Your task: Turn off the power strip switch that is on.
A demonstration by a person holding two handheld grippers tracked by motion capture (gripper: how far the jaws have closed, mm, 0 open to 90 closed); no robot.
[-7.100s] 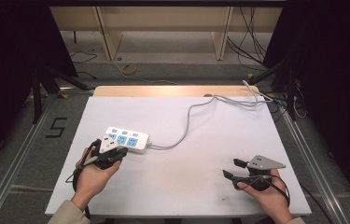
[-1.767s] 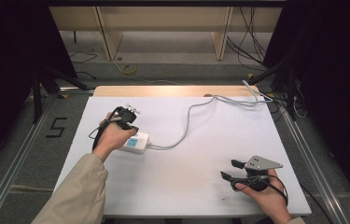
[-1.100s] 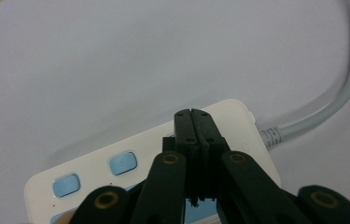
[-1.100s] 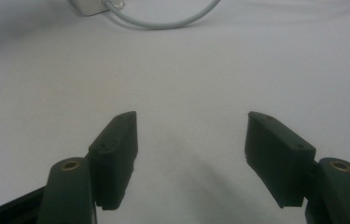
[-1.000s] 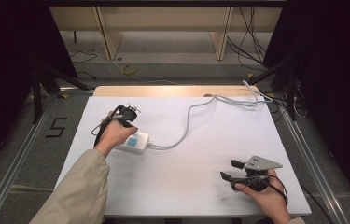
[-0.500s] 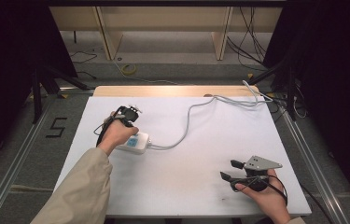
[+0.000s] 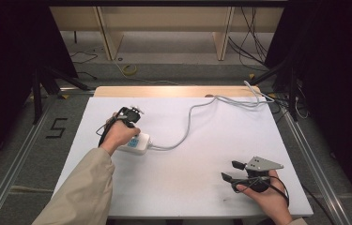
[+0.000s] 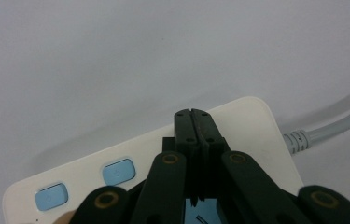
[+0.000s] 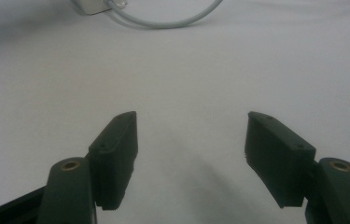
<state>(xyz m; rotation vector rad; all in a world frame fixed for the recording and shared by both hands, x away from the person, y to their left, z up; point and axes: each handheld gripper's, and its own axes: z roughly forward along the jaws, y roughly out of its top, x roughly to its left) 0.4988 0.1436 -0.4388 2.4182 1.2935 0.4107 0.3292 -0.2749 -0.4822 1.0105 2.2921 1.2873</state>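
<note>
Change: we had moved the left gripper [image 7: 126,114] from the near end of the strip [image 7: 136,143] to above it; over the last second it barely shifted.
Meaning: we judged that we were pressing one of the strip's switches with closed tips, so the work was in its pressing step, not a pick-up.
Left gripper: in its own view our jaws met tip to tip, nothing between them, with the tips over the strip's white top [image 8: 252,135]; we could not tell whether they touched it.
Switches: two blue buttons [image 8: 118,171] lay to one side of the jaws in the left gripper view, and a blue patch showed beneath them.
Strip: it lay on the left half of the table [image 7: 211,187], partly under our left hand [image 7: 117,136].
Cable: its grey cord [image 7: 190,117] ran from the strip's right end toward the far right corner.
Right gripper: our right gripper [image 7: 233,171] rested at the near right, jaws wide apart, empty, well apart from the strip.
</note>
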